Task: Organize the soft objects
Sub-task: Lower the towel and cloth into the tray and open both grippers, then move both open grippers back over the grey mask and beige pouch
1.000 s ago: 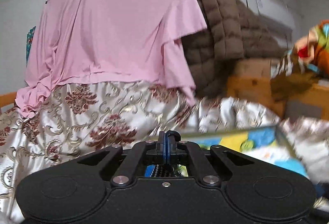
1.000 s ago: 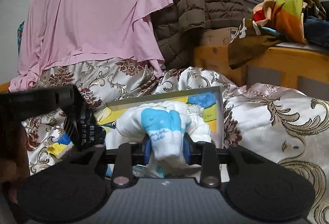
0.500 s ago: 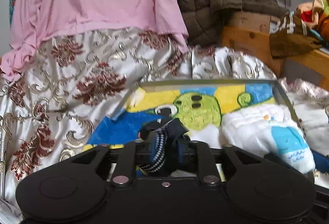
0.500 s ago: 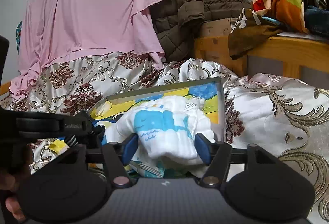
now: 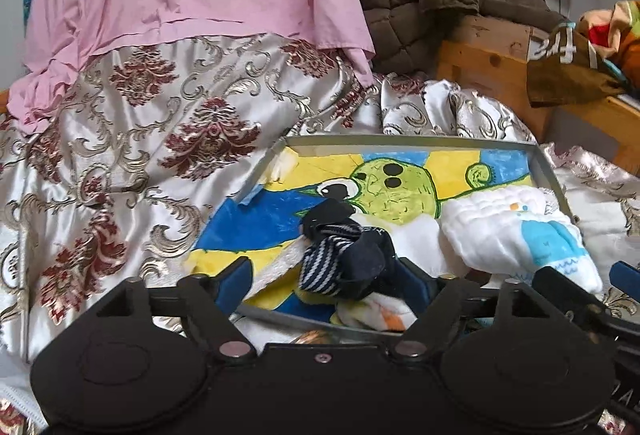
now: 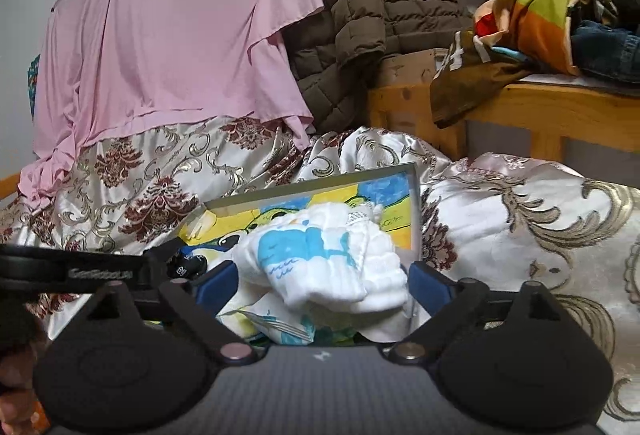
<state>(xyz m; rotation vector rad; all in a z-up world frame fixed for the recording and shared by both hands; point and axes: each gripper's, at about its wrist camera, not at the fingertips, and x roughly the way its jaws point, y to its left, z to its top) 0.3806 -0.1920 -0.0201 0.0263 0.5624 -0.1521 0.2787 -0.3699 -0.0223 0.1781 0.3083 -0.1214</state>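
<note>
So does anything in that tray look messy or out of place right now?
Yes. The dark striped socks lie in a loose crumpled heap at the near edge of the painted tray, unlike the rolled white cloth beside them.

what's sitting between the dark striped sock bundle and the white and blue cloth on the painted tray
Only bare painted tray floor, white with the green cartoon face above, separates the navy striped sock bundle from the white-and-blue quilted cloth; the left wrist view shows it.
</note>
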